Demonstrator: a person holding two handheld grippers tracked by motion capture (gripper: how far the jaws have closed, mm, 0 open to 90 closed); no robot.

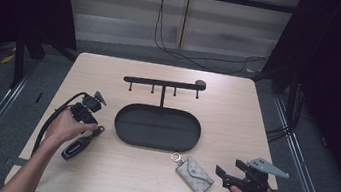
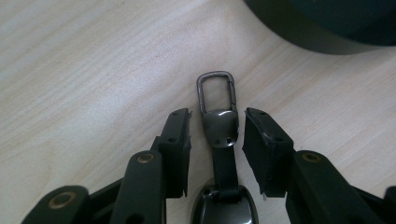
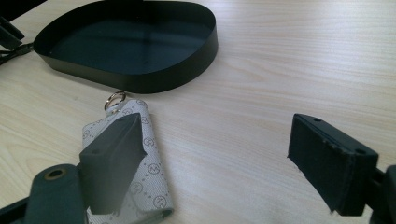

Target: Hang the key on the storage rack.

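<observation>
Black jaws of the left claw [image 2: 215, 140] stand apart on either side of the key fob's [image 1: 78, 146] strap, with its metal clip [image 2: 215, 91] lying flat on the table [image 1: 237, 110] just ahead of them; nothing is gripped yet, since a gap shows between each pad and the strap's metal cap. From above, the fob lies at the table's left side, just beside the oval tray [image 1: 155, 145], with the left hand [image 1: 64, 126] holding that claw low over it. On the other side, the right claw [image 1: 226, 176] hangs released too, its jaws wide apart, one of them over the near end of the grey pouch [image 3: 142, 154] but closing on nothing. That pouch rests flat near the front edge, its ring [image 3: 115, 98] pointing toward the tray. Behind the tray rises the hook rack [image 1: 164, 83], and all four of its pegs look bare (the tray's floor looks bare as well). So, by my reading, the work of hanging or stowing these two key holders is at its very start: neither has left the table. What seems in hand is the first pinch, on the fob's strap near the clip; lifting it, carrying it to a peg or the tray, and then doing likewise with the pouch all remain.
</observation>
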